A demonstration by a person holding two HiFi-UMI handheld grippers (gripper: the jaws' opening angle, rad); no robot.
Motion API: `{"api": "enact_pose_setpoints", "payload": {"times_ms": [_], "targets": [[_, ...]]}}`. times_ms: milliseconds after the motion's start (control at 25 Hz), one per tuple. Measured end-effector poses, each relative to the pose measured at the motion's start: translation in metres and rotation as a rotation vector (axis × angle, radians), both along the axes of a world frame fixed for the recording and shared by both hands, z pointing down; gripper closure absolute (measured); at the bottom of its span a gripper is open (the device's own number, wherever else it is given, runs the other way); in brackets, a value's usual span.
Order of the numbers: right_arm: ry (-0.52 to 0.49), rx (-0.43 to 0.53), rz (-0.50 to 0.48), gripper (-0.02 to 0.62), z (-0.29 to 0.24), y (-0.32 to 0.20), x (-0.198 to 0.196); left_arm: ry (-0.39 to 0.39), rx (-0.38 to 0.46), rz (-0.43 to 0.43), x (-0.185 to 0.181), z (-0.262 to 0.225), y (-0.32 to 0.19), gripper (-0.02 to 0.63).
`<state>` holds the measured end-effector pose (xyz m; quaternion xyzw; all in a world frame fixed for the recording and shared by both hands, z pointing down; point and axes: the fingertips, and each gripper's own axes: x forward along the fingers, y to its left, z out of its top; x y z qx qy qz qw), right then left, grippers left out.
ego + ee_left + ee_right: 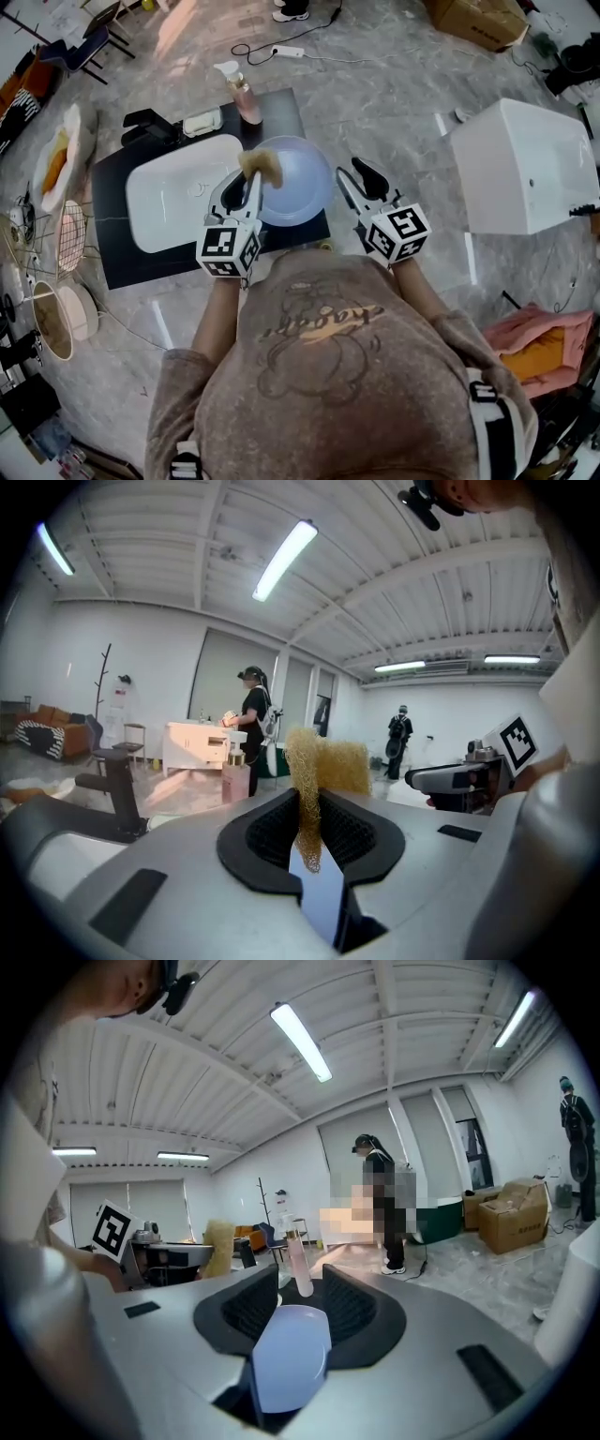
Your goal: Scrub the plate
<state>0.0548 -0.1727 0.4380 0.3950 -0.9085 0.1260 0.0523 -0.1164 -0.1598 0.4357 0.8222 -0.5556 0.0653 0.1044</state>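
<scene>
Plate [298, 187], pale blue and round, is held over the front right corner of the black counter [112, 253], just right of the white basin [178, 202], probably so that drips and suds fall toward the sink instead of the floor. The right gripper [345, 180] is clamped on the plate's right rim, with the rim lying between its pads in the right gripper view. Gripping at the edge leaves nearly the whole face bare for scrubbing. The left gripper [246, 187] is clenched on a golden mesh scrubber [262, 167], pinching it low so that most of the pad stands clear above the jaws as a working surface. From the head view the scrubber lies over the plate's far left rim; whether it touches yet cannot be told. Both grippers point roughly level and toward each other across the plate, a pose that suits one bracing while the other rubs. A pink pump bottle [246, 98] stands at the counter's far edge, within reach for soap.
</scene>
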Motion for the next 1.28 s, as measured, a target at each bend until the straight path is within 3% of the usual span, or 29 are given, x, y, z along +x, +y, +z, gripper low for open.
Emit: {"api": "enact_pose_setpoints", "payload": {"times_ms": [440,1280], "targets": [[-0.008,-0.006,0.076,0.591,0.026,-0.001,0.006,0.029,0.015,-0.045,-0.003,0.016,0.006,0.543],[0.005,-0.029,0.13,0.595,0.031,0.0,0.01,0.06,-0.021,-0.074,-0.005,0.023,0.011,0.543]]}}
